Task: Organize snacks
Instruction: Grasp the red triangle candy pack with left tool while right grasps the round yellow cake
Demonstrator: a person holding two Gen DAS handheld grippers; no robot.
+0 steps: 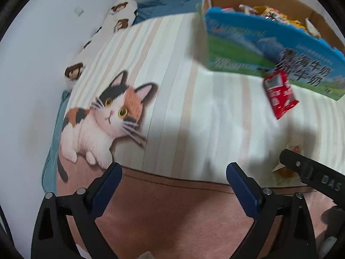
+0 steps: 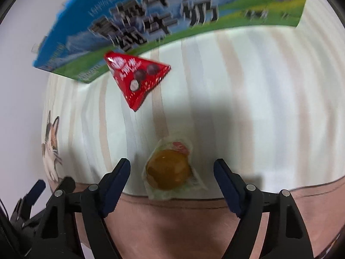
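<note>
Red triangular packet points its narrow tip toward camera.

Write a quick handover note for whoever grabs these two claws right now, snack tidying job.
Left claw: open, empty, over the striped cat-print bedspread.
Right claw: open, empty, its fingers either side of the clear-wrapped yellow round snack, not gripping.
Red triangular snack packet lies by the blue-and-green printed cardboard box.
Done: several snacks already in the box.
Left: box those two.
</note>
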